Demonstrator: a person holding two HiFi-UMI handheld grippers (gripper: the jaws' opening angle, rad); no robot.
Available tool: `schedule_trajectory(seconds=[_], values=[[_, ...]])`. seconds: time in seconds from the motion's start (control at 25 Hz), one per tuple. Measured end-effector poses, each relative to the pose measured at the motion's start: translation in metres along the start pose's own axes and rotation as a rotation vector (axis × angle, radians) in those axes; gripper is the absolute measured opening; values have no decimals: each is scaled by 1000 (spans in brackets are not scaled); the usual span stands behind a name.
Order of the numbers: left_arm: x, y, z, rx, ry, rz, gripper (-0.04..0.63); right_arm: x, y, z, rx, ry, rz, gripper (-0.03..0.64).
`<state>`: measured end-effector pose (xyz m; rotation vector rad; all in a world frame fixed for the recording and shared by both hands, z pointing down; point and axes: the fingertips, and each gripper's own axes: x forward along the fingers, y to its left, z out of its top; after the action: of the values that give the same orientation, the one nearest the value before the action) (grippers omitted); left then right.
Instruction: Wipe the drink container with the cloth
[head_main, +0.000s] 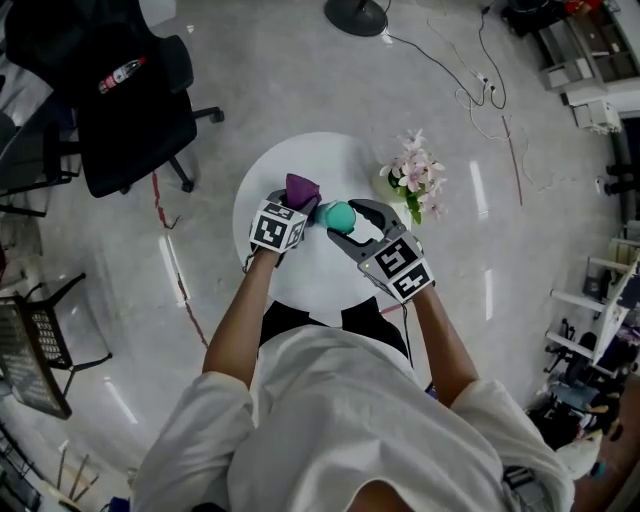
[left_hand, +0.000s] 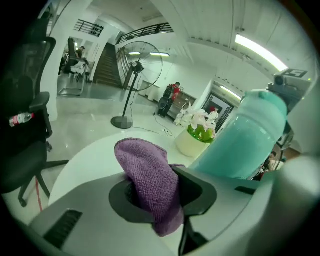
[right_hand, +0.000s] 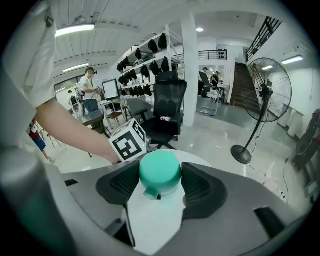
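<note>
Purple cloth (left_hand: 150, 172) is sitting pinched in the left gripper (left_hand: 156, 192) fingers, right gripper (right_hand: 160, 176) fingers are clasping the drink container (left_hand: 240, 140) mid-frame; likely needing firm strokes along its side.

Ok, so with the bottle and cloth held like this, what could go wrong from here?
The teal bottle hangs tilted in the right gripper, pinched only across its round sides; rubbing could twist it or make it slip. The purple cloth is bunched in the left gripper, so the jaws may scrape the bottle instead. The flower pot stands close by on the table; a wide stroke might knock it.
</note>
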<state>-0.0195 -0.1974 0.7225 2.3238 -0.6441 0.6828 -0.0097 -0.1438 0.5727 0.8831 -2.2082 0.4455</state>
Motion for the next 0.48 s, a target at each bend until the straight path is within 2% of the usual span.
schedule_trajectory(seconds=[0.2,0.48], values=[[24,21,-33,-60,62,33,118,5,1,-1,-2,20,17,278],[20,21,-35,-102,69,20,121,4,3,-3,-20,31,45,279]])
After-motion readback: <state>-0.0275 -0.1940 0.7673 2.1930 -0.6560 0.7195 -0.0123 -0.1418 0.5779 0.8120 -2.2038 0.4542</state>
